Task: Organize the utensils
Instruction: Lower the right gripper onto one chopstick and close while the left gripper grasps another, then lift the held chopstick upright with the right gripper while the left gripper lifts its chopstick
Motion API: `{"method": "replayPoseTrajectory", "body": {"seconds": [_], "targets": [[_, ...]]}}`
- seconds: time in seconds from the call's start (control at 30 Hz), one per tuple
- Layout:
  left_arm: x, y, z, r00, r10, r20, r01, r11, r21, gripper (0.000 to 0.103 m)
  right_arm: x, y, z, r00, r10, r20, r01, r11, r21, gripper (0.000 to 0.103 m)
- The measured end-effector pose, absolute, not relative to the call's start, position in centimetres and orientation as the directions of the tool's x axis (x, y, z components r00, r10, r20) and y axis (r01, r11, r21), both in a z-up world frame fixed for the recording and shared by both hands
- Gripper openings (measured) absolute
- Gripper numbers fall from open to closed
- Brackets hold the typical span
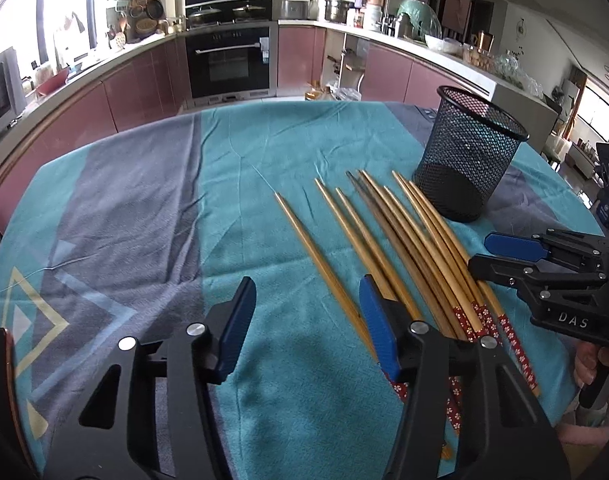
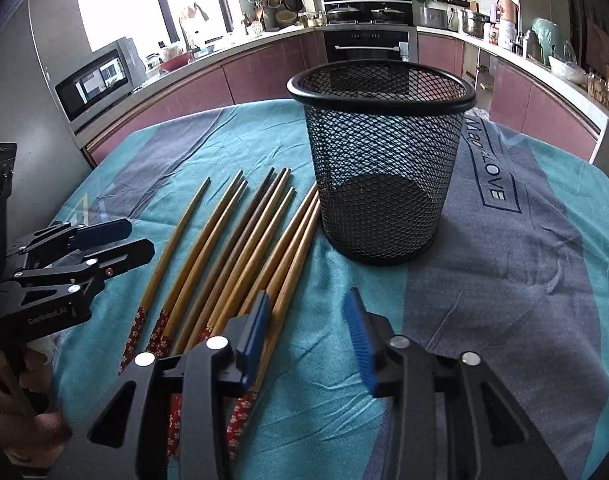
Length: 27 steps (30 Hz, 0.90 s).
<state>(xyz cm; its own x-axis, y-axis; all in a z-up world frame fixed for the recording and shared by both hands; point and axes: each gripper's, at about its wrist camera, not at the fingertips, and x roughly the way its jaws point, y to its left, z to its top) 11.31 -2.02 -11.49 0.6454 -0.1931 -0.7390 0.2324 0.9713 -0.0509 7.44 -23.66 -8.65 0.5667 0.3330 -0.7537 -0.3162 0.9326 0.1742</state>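
Several bamboo chopsticks [image 1: 404, 240] [image 2: 232, 248] with red flowered handle ends lie fanned out on the teal and grey tablecloth [image 1: 144, 200]. One chopstick [image 1: 316, 264] lies apart, to the left of the bunch. An upright black mesh cup [image 1: 468, 152] [image 2: 384, 160] with nothing in it stands just beyond their tips. My left gripper [image 1: 304, 316] [image 2: 138, 238] hovers open over the handle ends, its right finger above the bunch. My right gripper [image 2: 308, 316] [image 1: 480, 252] is open too, its left finger over the rightmost chopsticks. Neither gripper holds anything.
The cloth-covered table sits in a kitchen with pink cabinets, an oven [image 1: 228, 60] and a microwave [image 2: 96, 80] behind it. A person's hand [image 2: 24, 400] holds the left gripper's handle. Bare cloth [image 2: 524, 260] lies right of the cup.
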Motion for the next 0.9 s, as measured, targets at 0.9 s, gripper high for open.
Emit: {"method": "replayPoseTrajectory", "body": {"seconds": [0.9], "targets": [[12.7, -2.8, -11.5, 0.584, -0.257, -0.77, 0.249, 0.96, -0.132, 0.008, 8.5, -23.3, -7.2, 0.548, 0.438, -0.713, -0.372, 0.891, 0.262, 0.006]]}}
